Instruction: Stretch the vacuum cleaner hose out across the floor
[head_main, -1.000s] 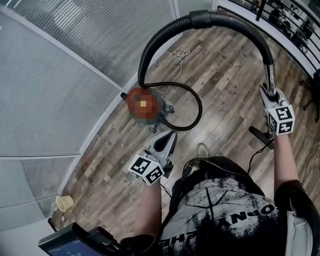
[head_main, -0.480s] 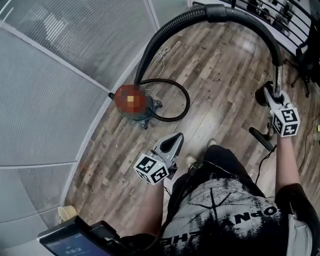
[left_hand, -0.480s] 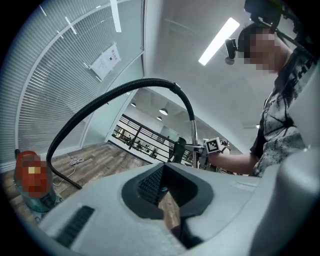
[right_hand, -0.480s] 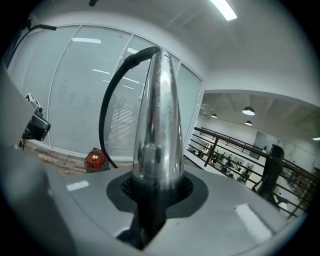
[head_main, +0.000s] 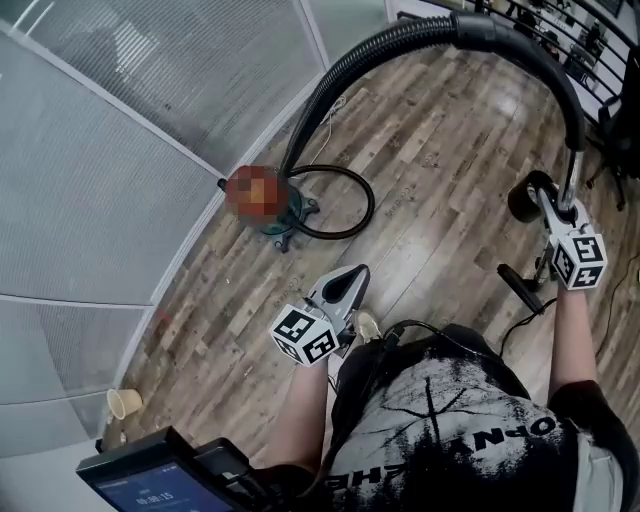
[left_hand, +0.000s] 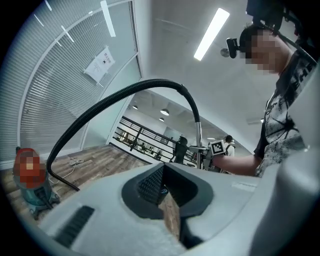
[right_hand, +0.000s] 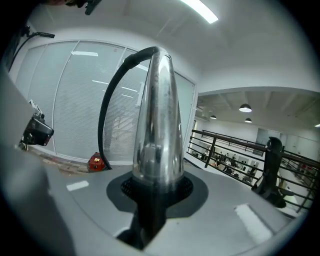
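Vacuum cleaner hose (head_main: 400, 35) now spans a wider arch than 1 second ago. It rises from the red canister (head_main: 262, 195), which sits far ahead of the left hand-held gripper (head_main: 352, 275), passes high overhead, and drops into the chrome tube (head_main: 573, 165) that the right hand-held gripper (head_main: 552, 205) clamps between its 2 jaws. The left hand-held gripper is closed on nothing and is carried level, well apart from the hose. Across the last second the canister has drawn away from both hand-held grippers in the head view, and the black loop (head_main: 352, 205) on the boards beside it looks smaller; whether that loop is hose slack or cable I cannot tell. My reading is that the person is backing off with the tube end, so the hose is being paid out. Most of it still hangs in the air rather than lying on the floor (head_main: 450, 150), so the stretch seems about midway. The floor is wood plank and bare around the canister, apart from a white cord (head_main: 335, 105) beyond it. A glass wall (head_main: 120, 150) with blinds runs along the left hand-held gripper's outer side, with 1 paper cup (head_main: 125, 403) at its foot. A railing (right_hand: 225, 142) edges the room ahead of the right hand-held gripper.
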